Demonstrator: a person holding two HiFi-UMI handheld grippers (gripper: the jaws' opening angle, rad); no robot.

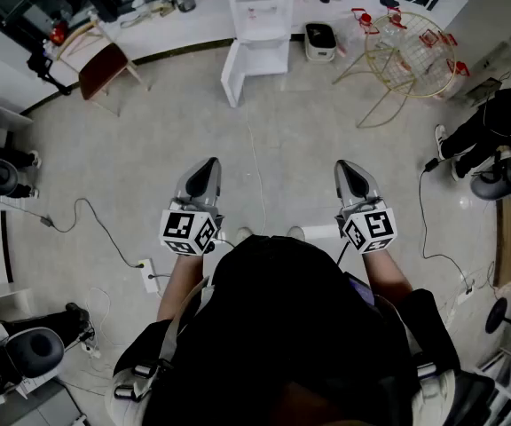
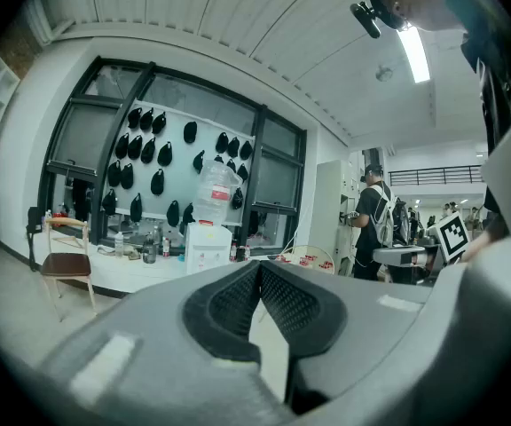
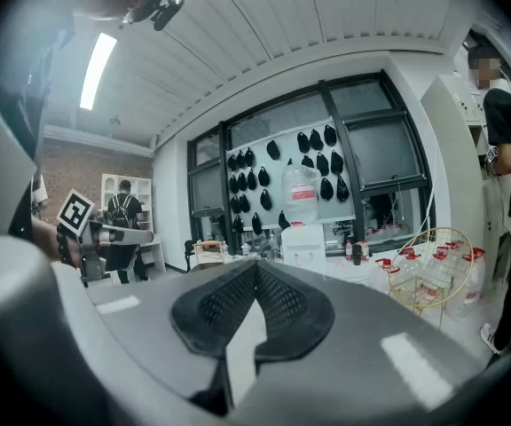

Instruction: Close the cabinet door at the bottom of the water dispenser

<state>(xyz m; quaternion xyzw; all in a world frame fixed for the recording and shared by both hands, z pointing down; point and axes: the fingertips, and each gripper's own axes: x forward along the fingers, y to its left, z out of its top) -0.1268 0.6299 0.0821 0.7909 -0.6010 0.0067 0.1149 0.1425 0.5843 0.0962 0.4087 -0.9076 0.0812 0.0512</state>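
Note:
The white water dispenser (image 1: 260, 11) stands against the far counter, well ahead of me. Its bottom cabinet door (image 1: 232, 74) is swung open toward the left. My left gripper (image 1: 204, 174) and right gripper (image 1: 349, 171) are held side by side over the floor, pointing at the dispenser from a distance. Both are shut with nothing between their jaws. In the left gripper view the dispenser (image 2: 208, 247) with its bottle shows just above the closed left gripper (image 2: 260, 269). In the right gripper view the dispenser (image 3: 304, 242) sits above the closed right gripper (image 3: 255, 269).
A wooden chair (image 1: 105, 60) stands left of the dispenser. To its right are a small white appliance (image 1: 320, 41) and a gold wire rack (image 1: 406, 56). Cables and a power strip (image 1: 149, 273) lie on the floor at left. A person (image 1: 495, 122) sits at the right edge.

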